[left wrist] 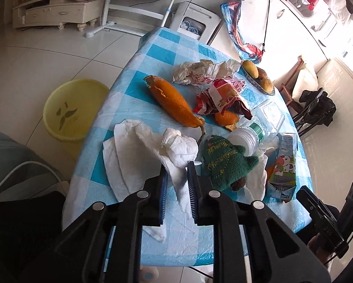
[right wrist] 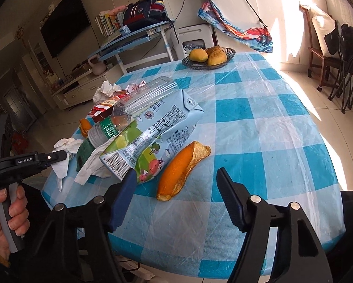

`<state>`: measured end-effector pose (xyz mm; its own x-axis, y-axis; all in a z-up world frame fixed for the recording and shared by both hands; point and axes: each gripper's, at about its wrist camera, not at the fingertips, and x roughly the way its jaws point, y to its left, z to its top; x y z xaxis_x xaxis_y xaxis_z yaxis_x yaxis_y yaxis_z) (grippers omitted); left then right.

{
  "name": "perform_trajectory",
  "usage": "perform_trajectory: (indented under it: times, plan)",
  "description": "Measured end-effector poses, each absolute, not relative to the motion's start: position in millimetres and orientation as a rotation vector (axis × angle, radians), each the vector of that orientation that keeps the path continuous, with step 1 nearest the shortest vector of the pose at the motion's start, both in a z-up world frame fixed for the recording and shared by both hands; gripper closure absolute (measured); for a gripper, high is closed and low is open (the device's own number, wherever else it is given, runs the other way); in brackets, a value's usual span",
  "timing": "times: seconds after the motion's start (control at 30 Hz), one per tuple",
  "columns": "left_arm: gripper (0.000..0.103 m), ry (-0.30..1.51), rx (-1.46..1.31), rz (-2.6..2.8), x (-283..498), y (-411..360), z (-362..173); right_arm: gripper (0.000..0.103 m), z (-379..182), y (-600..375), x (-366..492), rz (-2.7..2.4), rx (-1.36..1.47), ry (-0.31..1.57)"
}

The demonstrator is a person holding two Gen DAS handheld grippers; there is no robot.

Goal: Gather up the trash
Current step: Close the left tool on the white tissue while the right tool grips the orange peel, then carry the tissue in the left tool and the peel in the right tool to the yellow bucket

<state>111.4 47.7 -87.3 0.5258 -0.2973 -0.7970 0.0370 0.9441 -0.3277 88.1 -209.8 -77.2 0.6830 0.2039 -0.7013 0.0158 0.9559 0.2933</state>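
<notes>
Trash lies on a blue-checked table [right wrist: 270, 118]. My left gripper [left wrist: 177, 169] has its jaws close together around a strip of white tissue [left wrist: 176, 146], which fills the gap and touches both pads. From the right wrist view, the left gripper [right wrist: 58, 156] shows the tissue [right wrist: 63, 165] hanging at its tips. My right gripper [right wrist: 176, 172] stands open over a small orange peel [right wrist: 183, 169], its left finger next to a milk carton [right wrist: 152, 129]. Further off lie a long orange peel [left wrist: 171, 103], a red wrapper [left wrist: 221, 99], a plastic bottle [left wrist: 247, 136] and crumpled paper [left wrist: 200, 70].
A yellow bin [left wrist: 74, 110] stands on the floor left of the table. A green knitted Christmas tree [left wrist: 226, 162] lies beside the tissue. A clear plastic box [right wrist: 148, 94] rests on the carton. A bowl [right wrist: 193, 65] of fruit sits at the far edge. A chair [right wrist: 322, 54] stands at right.
</notes>
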Motion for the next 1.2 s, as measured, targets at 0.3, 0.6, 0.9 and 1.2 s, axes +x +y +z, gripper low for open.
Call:
perform_trajectory:
  times: [0.3,0.6,0.9,1.2]
  plan:
    - [0.03,0.803,0.006,-0.074,94.5,34.5,-48.5,0.046,-89.3,-209.8,94.6,0.109,0.311,0.855]
    - [0.076,0.955,0.127,-0.125,118.2,3.8,-82.6,0.056,-90.3,-212.5,102.7,0.107,0.319,0.851]
    - [0.084,0.871,-0.103,-0.287,108.6,18.5,-63.5,0.079,-93.1,-216.5,102.9,0.134,0.316,0.842]
    - [0.084,0.773,-0.243,-0.332,98.9,37.9,-34.7,0.088,-86.7,-232.9,85.2,0.132,0.41,0.818]
